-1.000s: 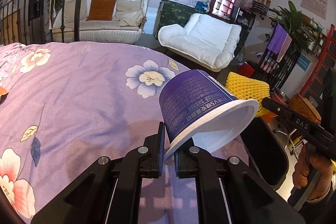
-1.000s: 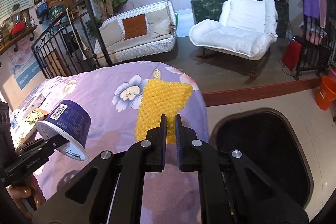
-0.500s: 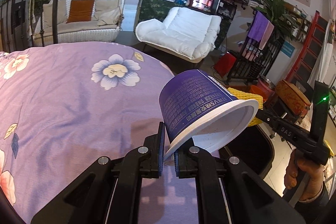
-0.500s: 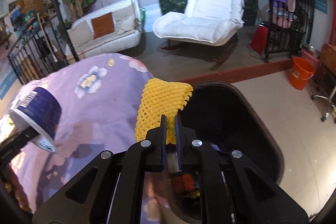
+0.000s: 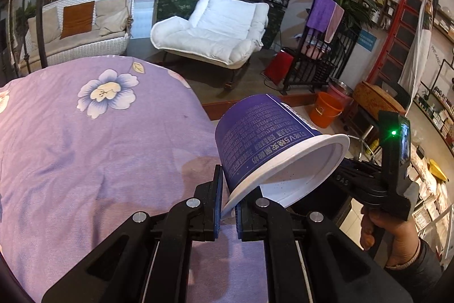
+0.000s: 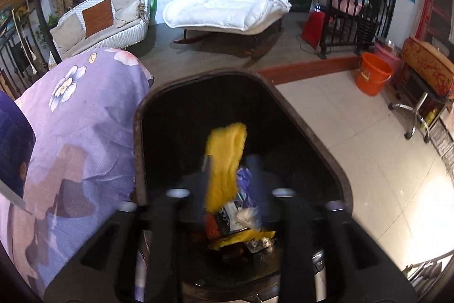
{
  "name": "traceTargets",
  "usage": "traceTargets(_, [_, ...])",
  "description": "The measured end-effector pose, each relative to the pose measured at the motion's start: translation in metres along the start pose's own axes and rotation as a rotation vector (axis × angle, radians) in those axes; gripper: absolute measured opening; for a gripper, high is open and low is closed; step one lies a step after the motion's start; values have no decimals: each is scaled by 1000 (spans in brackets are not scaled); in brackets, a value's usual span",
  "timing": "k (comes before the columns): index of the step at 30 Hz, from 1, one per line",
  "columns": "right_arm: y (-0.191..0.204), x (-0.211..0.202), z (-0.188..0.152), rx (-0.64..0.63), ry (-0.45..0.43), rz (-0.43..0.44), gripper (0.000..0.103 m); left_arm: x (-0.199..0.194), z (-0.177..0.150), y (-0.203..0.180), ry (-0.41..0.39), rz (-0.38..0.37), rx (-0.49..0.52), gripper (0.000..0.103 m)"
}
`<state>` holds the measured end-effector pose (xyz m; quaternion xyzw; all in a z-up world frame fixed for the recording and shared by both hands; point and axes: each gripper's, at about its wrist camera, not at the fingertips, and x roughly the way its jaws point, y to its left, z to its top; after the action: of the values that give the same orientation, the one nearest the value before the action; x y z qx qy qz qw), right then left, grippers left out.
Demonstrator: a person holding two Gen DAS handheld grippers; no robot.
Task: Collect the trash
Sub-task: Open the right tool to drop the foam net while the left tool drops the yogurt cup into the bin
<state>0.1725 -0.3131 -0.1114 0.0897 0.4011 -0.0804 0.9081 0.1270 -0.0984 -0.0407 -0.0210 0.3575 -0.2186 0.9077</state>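
My left gripper (image 5: 228, 206) is shut on the white rim of a purple yogurt cup (image 5: 269, 144), which tilts up and to the right over the edge of the bed. My right gripper (image 6: 229, 169) hangs over a black trash bin (image 6: 312, 138) and its jaws are opening, blurred. A yellow foam net (image 6: 224, 161) hangs loose between the fingers, above the mixed trash (image 6: 241, 217) lying in the bin. The cup (image 6: 14, 146) also shows at the left edge of the right wrist view. A person's hand (image 5: 380, 220) holds the right gripper's handle.
The bed with a purple flowered cover (image 5: 85, 146) stands right against the bin's left side. On the tiled floor to the right are an orange bucket (image 6: 373, 73) and a wheeled stool (image 6: 417, 110). A white armchair (image 5: 215, 36) stands farther back.
The right gripper carried the yellow net from above the bed to over the bin and its jaws parted. The left gripper moved right along the bed, still holding the cup.
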Motion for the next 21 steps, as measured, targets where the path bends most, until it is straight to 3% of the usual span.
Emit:
traceTargets(1, [-3, 0, -1, 12, -5, -2, 59, 1, 0, -1, 5, -4, 8, 9])
traceTargets(17, [-20, -30, 1, 51, -85, -36, 59, 42, 5, -43, 91, -64, 113, 9])
traceTargets(21, [-32, -39, 3, 81, -112, -50, 66, 56, 6, -55, 115, -67, 139, 9])
